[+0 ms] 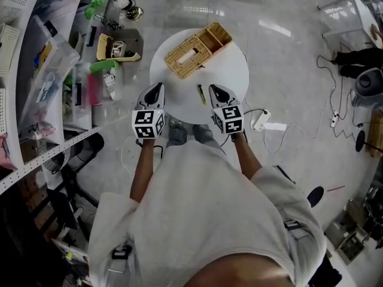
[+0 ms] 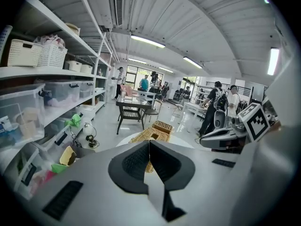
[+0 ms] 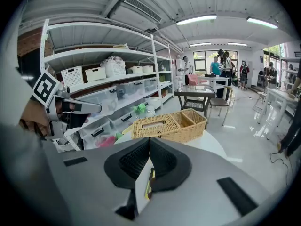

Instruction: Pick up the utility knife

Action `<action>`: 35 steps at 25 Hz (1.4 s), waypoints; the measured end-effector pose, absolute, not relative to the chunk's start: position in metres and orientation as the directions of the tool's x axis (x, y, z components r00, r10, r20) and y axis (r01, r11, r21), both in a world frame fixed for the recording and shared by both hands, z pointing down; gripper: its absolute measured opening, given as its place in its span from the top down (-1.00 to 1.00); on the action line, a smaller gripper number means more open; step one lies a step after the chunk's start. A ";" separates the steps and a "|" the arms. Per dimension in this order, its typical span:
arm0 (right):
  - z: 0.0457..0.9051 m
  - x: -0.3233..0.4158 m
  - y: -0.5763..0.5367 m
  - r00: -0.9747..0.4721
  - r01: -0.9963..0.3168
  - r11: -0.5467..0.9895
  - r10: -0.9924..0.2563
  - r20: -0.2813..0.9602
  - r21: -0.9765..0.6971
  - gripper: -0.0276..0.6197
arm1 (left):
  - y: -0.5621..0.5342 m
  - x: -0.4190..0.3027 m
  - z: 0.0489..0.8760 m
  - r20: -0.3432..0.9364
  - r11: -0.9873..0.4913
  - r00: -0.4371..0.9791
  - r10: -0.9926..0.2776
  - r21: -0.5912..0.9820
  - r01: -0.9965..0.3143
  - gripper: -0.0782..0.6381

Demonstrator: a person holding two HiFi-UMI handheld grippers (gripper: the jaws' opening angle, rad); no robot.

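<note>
Two black-and-white square markers on each cube (image 1: 148,124) are the only print that shows clearly; any labels on the storage bins along the shelving (image 1: 36,70) at the left are too small to read, and no brand can be made out on the knife or the basket. Both tools sit over the near edge of the round white table (image 1: 236,70), side by side and pointing toward its far side. In its own view the left tool (image 2: 149,142) has its dark ribbed pads brought together so that the tips meet, with nothing caught between them; past the tips shows a wicker basket (image 1: 197,49) that stands on the far part of the table. The right tool (image 3: 150,140) is likewise fully closed, pad against pad, and grips nothing. The utility knife (image 1: 201,94), slim, with yellow and black on it, lies flat on the bare table top between the two tools, on the near side of the basket and apart from it. It is closer to the right tool, just to the left of that tool's tip, and neither tool touches it. In the right gripper view a strip of the knife shows through the narrow opening below the closed pads, lying on the table beneath them. A white power strip (image 1: 261,121) lies on the floor to the right of the table
</note>
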State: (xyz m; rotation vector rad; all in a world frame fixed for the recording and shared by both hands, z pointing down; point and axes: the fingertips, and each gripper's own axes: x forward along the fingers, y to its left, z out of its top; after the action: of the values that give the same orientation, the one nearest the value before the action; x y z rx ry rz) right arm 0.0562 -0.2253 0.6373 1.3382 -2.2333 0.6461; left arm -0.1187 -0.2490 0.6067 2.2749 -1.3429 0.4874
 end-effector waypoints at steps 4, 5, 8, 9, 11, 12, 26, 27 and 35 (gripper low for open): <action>0.653 0.062 -0.208 -0.423 -0.895 0.409 -0.658 0.623 -0.176 0.82 | -0.233 -0.111 0.620 0.535 -0.422 0.467 -0.704 0.215 -0.881 0.73; 0.657 0.062 -0.203 -0.424 -0.895 0.407 -0.650 0.630 -0.183 0.82 | -0.229 -0.110 0.624 0.542 -0.420 0.468 -0.699 0.218 -0.881 0.73; 0.674 0.067 -0.186 -0.418 -0.896 0.405 -0.627 0.657 -0.184 0.82 | -0.217 -0.107 0.634 0.559 -0.415 0.467 -0.685 0.227 -0.881 0.73; 0.680 0.068 -0.181 -0.416 -0.896 0.406 -0.619 0.666 -0.183 0.82 | -0.214 -0.106 0.636 0.564 -0.414 0.467 -0.681 0.229 -0.881 0.73; 0.688 0.067 -0.173 -0.419 -0.894 0.405 -0.602 0.680 -0.193 0.82 | -0.209 -0.106 0.642 0.573 -0.409 0.465 -0.675 0.233 -0.882 0.73; 0.691 0.066 -0.169 -0.423 -0.892 0.404 -0.593 0.685 -0.200 0.82 | -0.207 -0.106 0.645 0.576 -0.406 0.463 -0.673 0.235 -0.883 0.73; 0.737 0.059 -0.124 -0.490 -0.847 0.453 -0.462 0.739 -0.279 0.05 | -0.190 -0.106 0.664 0.606 -0.377 0.452 -0.654 0.256 -0.890 0.73; 0.739 0.060 -0.125 -0.483 -0.850 0.452 -0.463 0.743 -0.271 0.05 | -0.190 -0.107 0.664 0.607 -0.376 0.451 -0.655 0.257 -0.890 0.73; 0.752 0.057 -0.146 -0.455 -0.860 0.449 -0.459 0.763 -0.242 0.06 | -0.189 -0.111 0.664 0.608 -0.362 0.440 -0.661 0.255 -0.897 0.73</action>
State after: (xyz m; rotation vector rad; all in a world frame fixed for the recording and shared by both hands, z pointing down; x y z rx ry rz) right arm 0.0568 -0.1464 0.7521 1.0984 -2.0848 0.8399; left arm -0.1114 -0.1885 0.6638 2.1364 -1.3030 0.5519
